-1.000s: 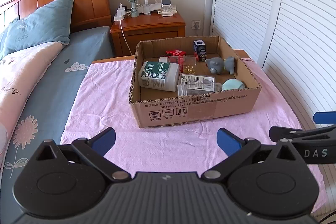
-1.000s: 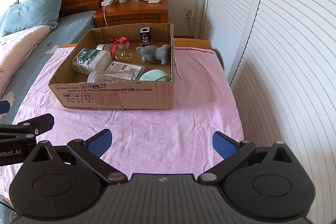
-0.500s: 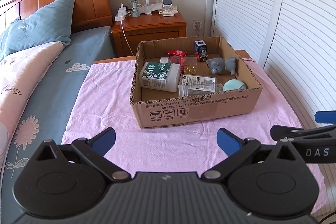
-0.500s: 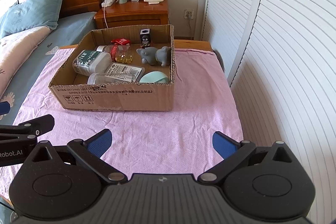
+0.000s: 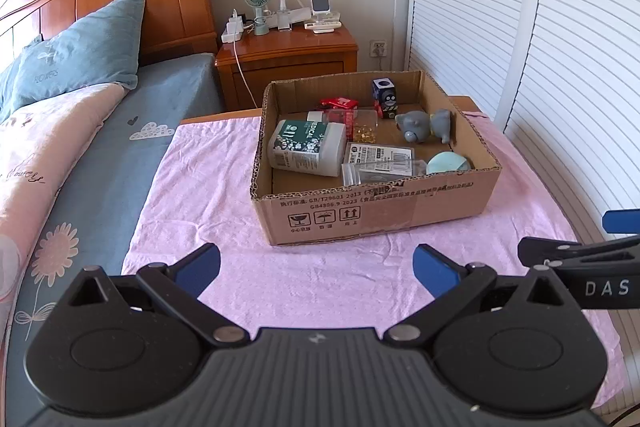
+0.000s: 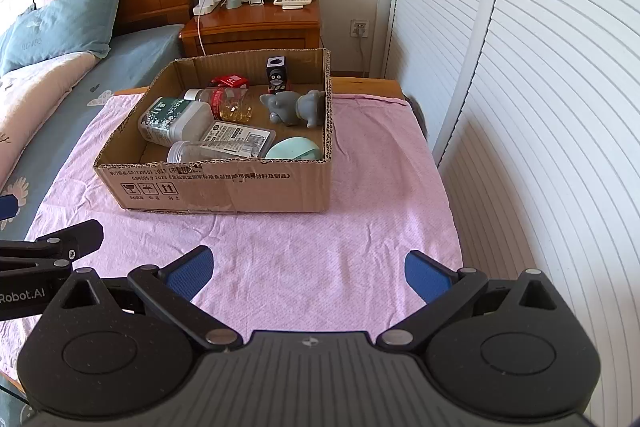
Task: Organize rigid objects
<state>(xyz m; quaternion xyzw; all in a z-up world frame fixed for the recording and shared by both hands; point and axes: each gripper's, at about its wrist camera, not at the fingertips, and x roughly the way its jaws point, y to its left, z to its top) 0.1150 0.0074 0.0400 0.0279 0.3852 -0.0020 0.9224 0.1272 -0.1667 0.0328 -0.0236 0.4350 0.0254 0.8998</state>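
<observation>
A cardboard box [image 5: 376,211] [image 6: 224,189] stands on a pink cloth. It holds a white bottle with a green label [image 5: 306,147] [image 6: 172,119], a clear jar of yellow capsules [image 6: 230,105], a flat clear case [image 5: 378,163] [image 6: 240,137], a grey elephant toy [image 5: 426,125] [image 6: 294,107], a mint round object [image 5: 448,163] [image 6: 294,151], a dark penguin block [image 5: 384,99] [image 6: 277,75] and a red pack [image 5: 338,103]. My left gripper [image 5: 316,265] and right gripper [image 6: 306,271] are open and empty, both near the table's front, short of the box.
The pink cloth [image 5: 224,195] [image 6: 384,195] covers a small table. A bed [image 5: 80,155] lies to the left. A wooden nightstand [image 5: 288,63] with a fan and chargers stands behind. White louvred doors [image 6: 520,87] run along the right.
Both grippers have drifted slightly; the box sits a touch farther right in each view. Nothing was picked up or released.
</observation>
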